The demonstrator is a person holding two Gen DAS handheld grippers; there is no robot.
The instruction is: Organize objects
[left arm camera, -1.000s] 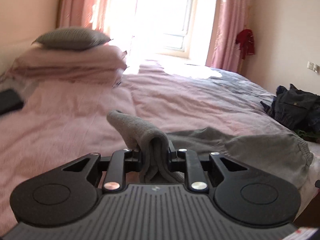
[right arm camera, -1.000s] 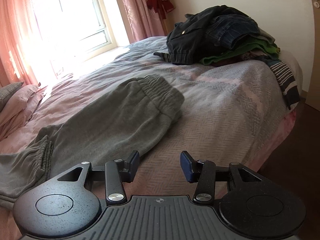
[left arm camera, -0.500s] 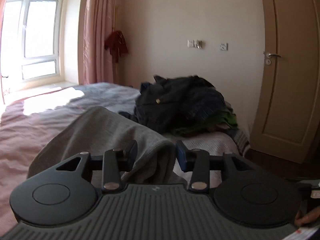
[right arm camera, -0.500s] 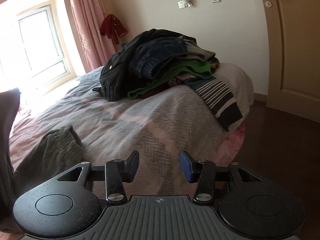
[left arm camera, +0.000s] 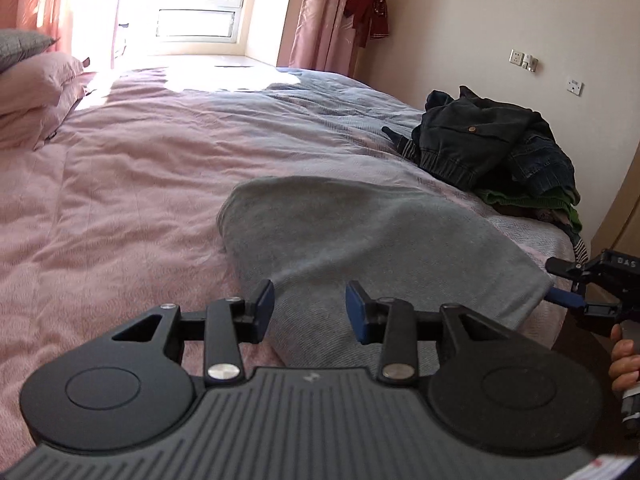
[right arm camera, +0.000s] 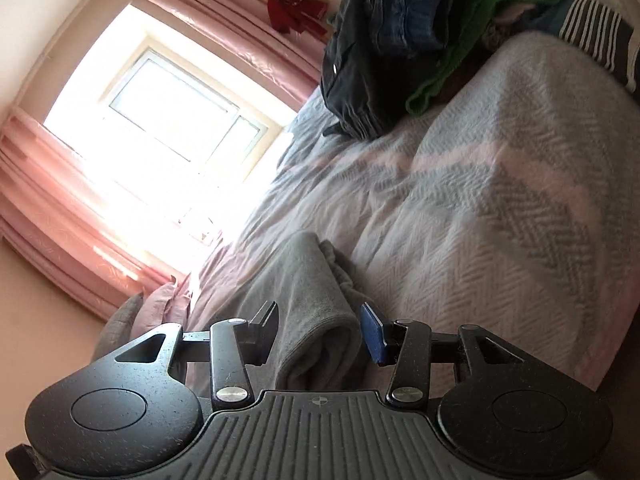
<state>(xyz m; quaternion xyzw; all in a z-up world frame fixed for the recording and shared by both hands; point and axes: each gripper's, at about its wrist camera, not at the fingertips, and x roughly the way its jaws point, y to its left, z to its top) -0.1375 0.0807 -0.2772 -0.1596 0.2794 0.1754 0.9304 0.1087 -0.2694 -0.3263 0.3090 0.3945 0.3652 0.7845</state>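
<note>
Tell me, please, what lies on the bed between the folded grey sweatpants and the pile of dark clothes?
Only bare bedspread: in the left wrist view, nothing sits between the grey sweatpants and the clothes pile.

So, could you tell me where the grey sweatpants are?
The grey sweatpants lie folded on the bed's near edge, ahead of both grippers, below the clothes pile.

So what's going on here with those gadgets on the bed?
A person is folding grey sweatpants on the bed. The left hand-held gripper is open just above the folded cloth; the right hand-held gripper straddles a folded edge, jaws apart. A clothes pile sits nearby.
</note>
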